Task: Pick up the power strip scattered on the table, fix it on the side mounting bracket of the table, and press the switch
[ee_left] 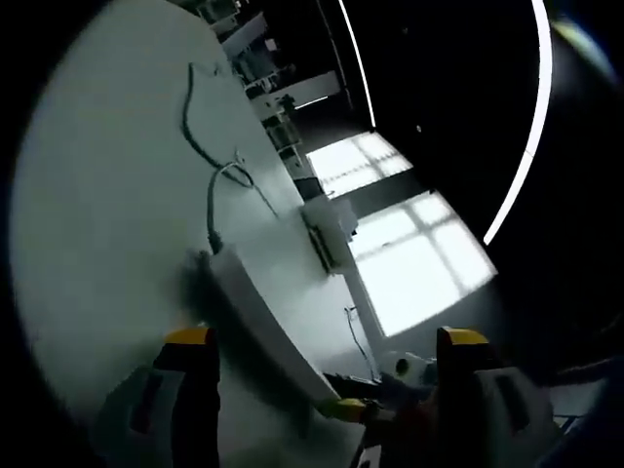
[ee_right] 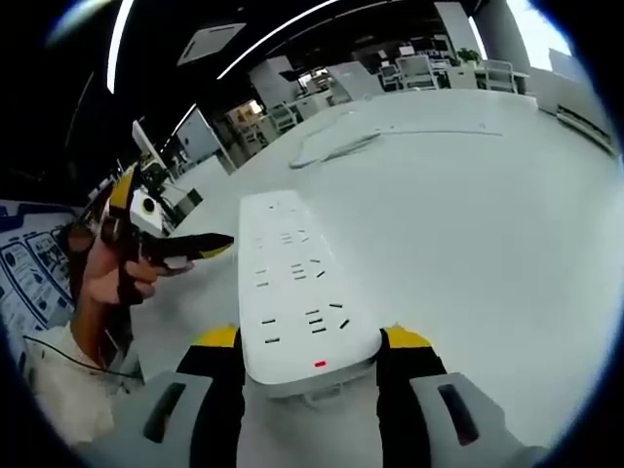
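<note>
While right tongs (ee_right: 310, 353) clamp power strip (ee_right: 297, 288), left tongs (ee_left: 327, 349) beside

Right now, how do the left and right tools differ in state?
The right tool is shut on the power strip, gripping its switch end; the left tool is open, holding nothing. The right sits at the strip's end; the left is beside its long edge. Both have yellow-tipped dark jaws.

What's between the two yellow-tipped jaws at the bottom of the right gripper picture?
The white power strip. In the right gripper view the right gripper has its jaws on either side of the end with the red mark.
</note>
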Demonstrator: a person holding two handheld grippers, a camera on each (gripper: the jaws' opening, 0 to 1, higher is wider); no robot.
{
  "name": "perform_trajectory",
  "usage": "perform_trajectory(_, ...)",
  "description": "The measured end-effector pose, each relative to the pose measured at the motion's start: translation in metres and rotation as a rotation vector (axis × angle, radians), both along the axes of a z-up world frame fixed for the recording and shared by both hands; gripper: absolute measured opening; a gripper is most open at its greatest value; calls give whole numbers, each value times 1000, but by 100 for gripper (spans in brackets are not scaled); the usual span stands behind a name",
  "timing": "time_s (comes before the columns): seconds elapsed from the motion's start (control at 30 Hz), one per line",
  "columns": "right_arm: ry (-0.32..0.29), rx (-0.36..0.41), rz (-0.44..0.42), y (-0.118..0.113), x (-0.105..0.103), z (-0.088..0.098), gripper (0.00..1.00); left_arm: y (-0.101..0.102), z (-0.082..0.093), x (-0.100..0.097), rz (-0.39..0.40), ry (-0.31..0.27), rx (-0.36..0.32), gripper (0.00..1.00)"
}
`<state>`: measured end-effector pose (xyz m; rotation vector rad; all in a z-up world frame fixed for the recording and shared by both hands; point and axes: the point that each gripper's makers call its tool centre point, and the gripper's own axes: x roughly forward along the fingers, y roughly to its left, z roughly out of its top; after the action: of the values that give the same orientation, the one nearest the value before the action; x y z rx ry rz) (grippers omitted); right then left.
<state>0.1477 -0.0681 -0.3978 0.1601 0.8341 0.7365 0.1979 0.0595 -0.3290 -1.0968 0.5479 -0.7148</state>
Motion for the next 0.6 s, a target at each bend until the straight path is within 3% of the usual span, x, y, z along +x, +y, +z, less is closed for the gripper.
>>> perform_trajectory(0.6,-5,-6,5,3,-4,-1,49,-11,-10,27,35,66,-58,95)
